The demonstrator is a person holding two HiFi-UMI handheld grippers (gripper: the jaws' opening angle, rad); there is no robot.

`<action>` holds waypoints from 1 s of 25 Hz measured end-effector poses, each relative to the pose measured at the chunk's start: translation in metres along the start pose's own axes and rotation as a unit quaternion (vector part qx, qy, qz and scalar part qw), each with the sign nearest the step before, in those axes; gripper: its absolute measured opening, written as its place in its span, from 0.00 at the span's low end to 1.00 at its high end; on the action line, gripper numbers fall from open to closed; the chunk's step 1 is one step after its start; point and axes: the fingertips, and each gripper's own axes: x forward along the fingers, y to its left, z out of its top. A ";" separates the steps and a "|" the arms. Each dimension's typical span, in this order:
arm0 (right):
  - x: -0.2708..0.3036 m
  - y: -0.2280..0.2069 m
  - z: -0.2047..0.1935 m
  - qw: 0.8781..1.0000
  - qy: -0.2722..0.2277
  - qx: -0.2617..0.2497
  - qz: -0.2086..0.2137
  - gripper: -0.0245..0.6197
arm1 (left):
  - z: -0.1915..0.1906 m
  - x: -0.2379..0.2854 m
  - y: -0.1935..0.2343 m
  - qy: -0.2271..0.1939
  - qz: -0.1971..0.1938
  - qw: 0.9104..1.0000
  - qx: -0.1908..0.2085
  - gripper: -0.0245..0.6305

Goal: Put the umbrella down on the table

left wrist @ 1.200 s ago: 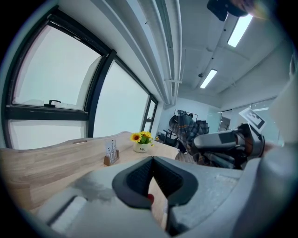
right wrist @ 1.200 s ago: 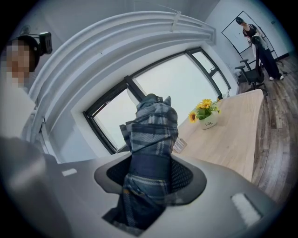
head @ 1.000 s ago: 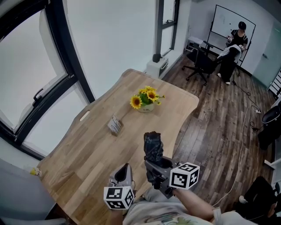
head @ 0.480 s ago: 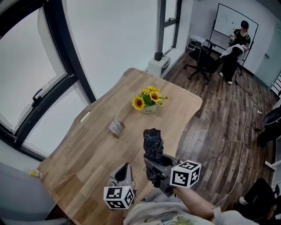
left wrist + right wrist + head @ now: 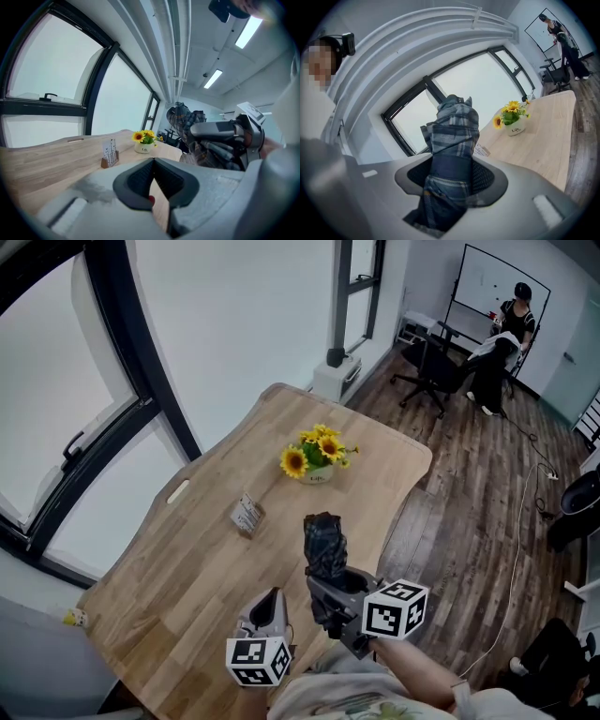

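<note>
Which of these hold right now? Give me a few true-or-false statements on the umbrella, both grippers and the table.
1. The umbrella lies on the table. False: the right gripper has it clamped between its jaws, off the table.
2. The left gripper holds nothing. True: its jaws are together and empty.
3. The umbrella is opened out. False: it is folded into a tight checked bundle.
4. A flower pot stands on the table beyond the umbrella. True.
</note>
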 end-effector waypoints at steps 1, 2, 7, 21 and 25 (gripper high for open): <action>0.001 -0.001 0.000 1.000 0.001 -0.001 0.000 0.35 | -0.001 0.001 0.001 0.001 0.000 1.000 0.000 0.04; 0.003 -0.002 0.001 1.000 0.001 -0.001 0.000 0.35 | -0.001 0.002 0.001 0.003 0.000 1.000 0.000 0.04; 0.009 -0.005 0.001 1.000 0.003 0.001 -0.001 0.35 | -0.005 0.003 0.006 0.007 0.003 1.000 -0.002 0.04; 0.023 -0.010 -0.011 1.000 0.022 0.002 -0.013 0.35 | -0.010 -0.001 0.018 0.013 0.007 1.000 -0.009 0.04; 0.026 -0.012 -0.015 0.999 0.027 0.004 -0.017 0.35 | -0.010 -0.003 0.020 0.015 0.007 1.000 -0.010 0.04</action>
